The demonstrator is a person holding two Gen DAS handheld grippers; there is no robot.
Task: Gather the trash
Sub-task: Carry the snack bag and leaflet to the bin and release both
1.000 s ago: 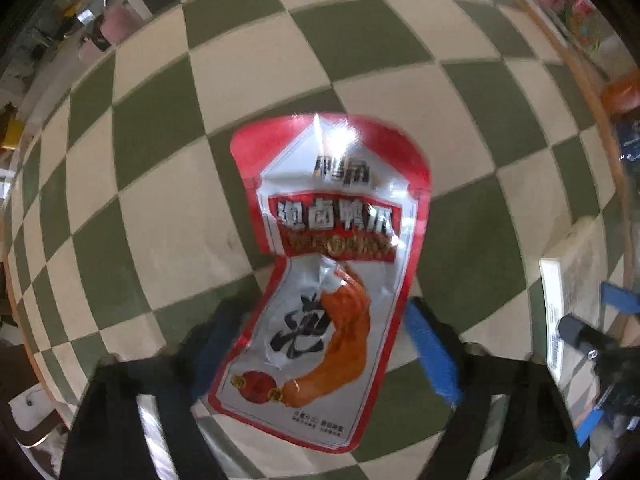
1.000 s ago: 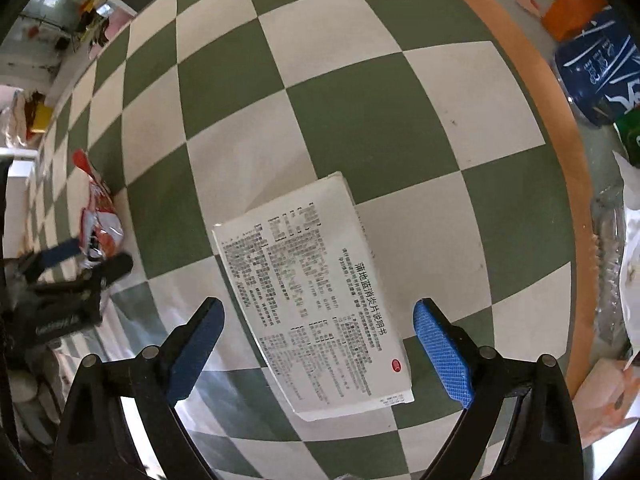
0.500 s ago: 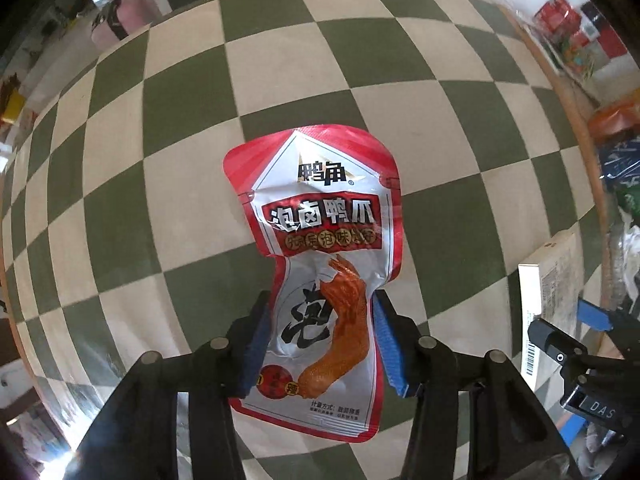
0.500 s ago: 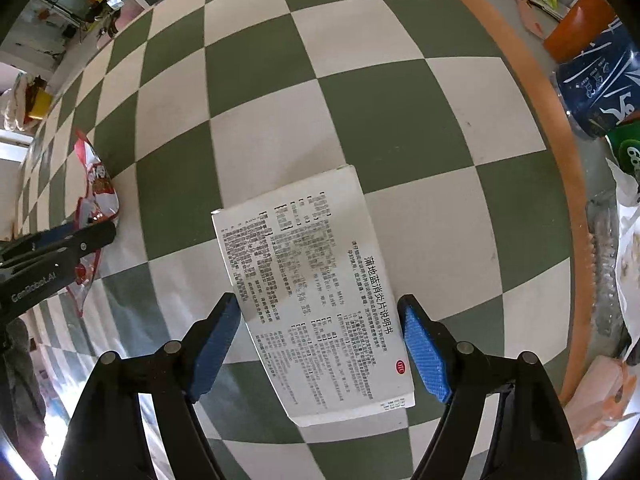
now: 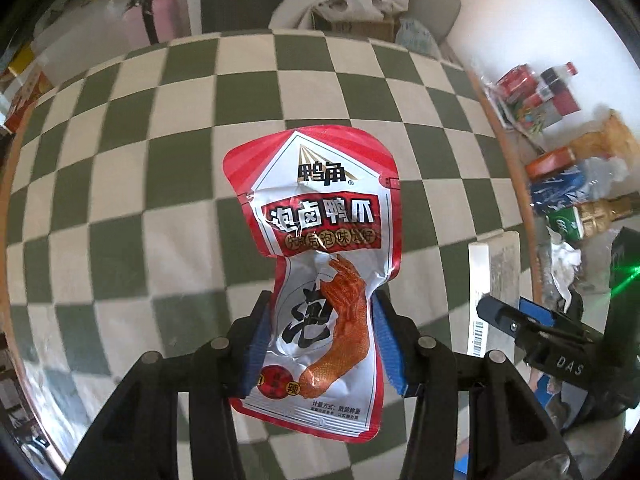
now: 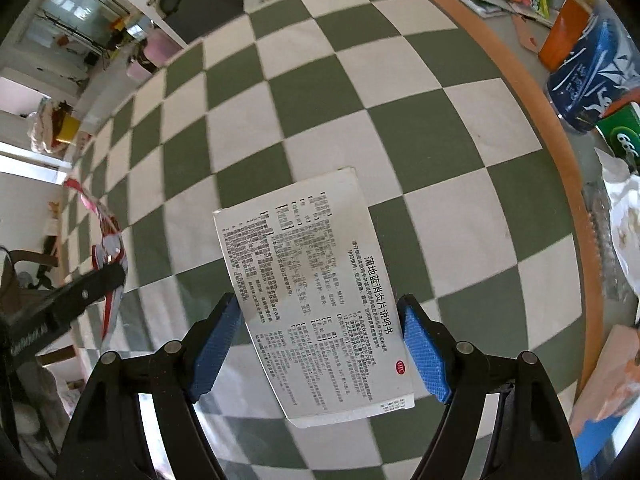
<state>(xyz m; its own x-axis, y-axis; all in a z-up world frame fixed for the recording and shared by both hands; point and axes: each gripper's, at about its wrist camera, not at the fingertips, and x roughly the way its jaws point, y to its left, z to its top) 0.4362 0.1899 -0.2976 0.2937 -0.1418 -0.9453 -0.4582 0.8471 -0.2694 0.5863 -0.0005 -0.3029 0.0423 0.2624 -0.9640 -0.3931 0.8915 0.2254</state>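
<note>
A crinkled red-and-white duck-claw snack pouch point(image 5: 320, 276) stands upright above the checkered tabletop point(image 5: 132, 200). A white folded medicine leaflet point(image 6: 316, 300), covered in black print, is lifted, tilted.

Red/white snack pouch point(image 5: 320, 280): brand "鸭角" at top; red banner "泡卤鸭爪"; large black "泡" beside duck-foot graphic; bottom small print begins "计量方式", rest too small to read. Right gripper point(image 5: 524, 312) body, seen from left wrist: white lettering "DAS". Folded medicine leaflet point(image 6: 316, 300): heading "蒲地蓝消炎片说明书"; red oval "OTC" mark near lower corner; body txt too fine to read. Green carton point(image 6: 624, 132): white "66", remainder cut off. Left gripper point(image 6: 100, 284) side lettering: blurred, illegible.
</note>
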